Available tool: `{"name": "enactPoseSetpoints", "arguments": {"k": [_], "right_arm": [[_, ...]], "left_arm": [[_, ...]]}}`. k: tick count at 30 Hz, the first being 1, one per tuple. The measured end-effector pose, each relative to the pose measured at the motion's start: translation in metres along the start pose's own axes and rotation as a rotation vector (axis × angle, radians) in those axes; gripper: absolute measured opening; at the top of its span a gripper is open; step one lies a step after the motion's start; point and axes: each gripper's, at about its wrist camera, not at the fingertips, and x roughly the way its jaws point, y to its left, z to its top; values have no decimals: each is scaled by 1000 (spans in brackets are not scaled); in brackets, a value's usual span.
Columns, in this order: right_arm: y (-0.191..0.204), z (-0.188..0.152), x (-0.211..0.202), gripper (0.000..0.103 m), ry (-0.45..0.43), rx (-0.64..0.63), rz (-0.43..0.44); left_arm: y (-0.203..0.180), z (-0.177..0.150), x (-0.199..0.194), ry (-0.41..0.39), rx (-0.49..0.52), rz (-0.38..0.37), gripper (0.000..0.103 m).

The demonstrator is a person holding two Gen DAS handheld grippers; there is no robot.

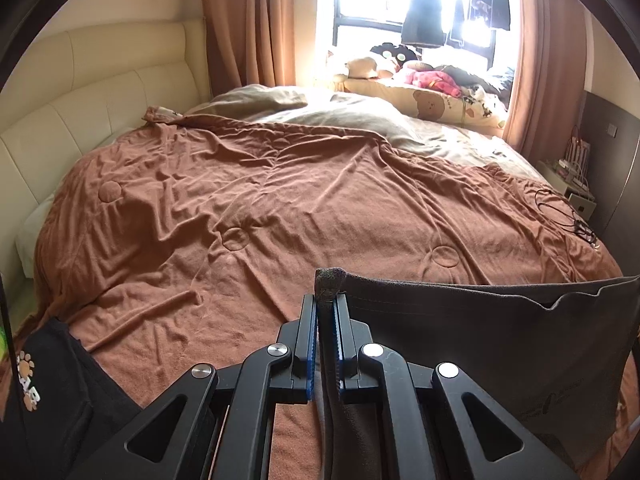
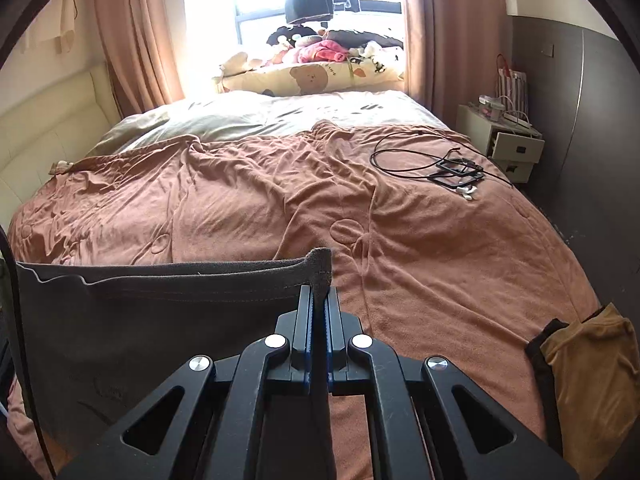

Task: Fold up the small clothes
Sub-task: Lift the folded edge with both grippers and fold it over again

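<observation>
A dark grey garment [image 1: 480, 336] hangs stretched between my two grippers above the brown bedspread [image 1: 280, 200]. My left gripper [image 1: 327, 298] is shut on its left top corner, which pokes up between the pads. In the right wrist view the same grey garment [image 2: 160, 312] spreads out to the left, and my right gripper [image 2: 319, 290] is shut on its right top corner. The top hem sags a little between the two grips. The garment's lower part is hidden behind the gripper bodies.
A black garment with a paw print [image 1: 44, 396] lies at the near left of the bed. A tan and black garment [image 2: 588, 376] lies at the near right. Cables and small black devices [image 2: 452, 168] rest on the bedspread's right side. A nightstand [image 2: 508, 140] stands beyond. Plush toys [image 2: 316, 52] fill the window ledge.
</observation>
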Motion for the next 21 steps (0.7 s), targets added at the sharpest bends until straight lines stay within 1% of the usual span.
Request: {"name": "enactPoseSetpoints", "arguments": {"k": [5, 8, 11, 13, 16, 18, 21], "right_arm": [[4, 13, 50, 1, 70, -15, 1], [5, 13, 78, 1, 104, -4, -5], [5, 10, 105, 1, 138, -3, -20], [4, 10, 121, 1, 159, 0, -30], [-1, 12, 138, 1, 183, 24, -36], [-2, 13, 141, 1, 179, 27, -49], [-4, 14, 134, 1, 149, 41, -39]], "left_arm": [[6, -6, 61, 107, -30, 8, 8], [6, -12, 91, 152, -39, 6, 8], [3, -16, 116, 184, -19, 17, 8], [-1, -19, 130, 203, 23, 34, 8], [-6, -19, 141, 211, 73, 50, 8], [-6, -16, 139, 202, 69, 45, 8], [-6, -7, 134, 179, 50, 30, 8]]}}
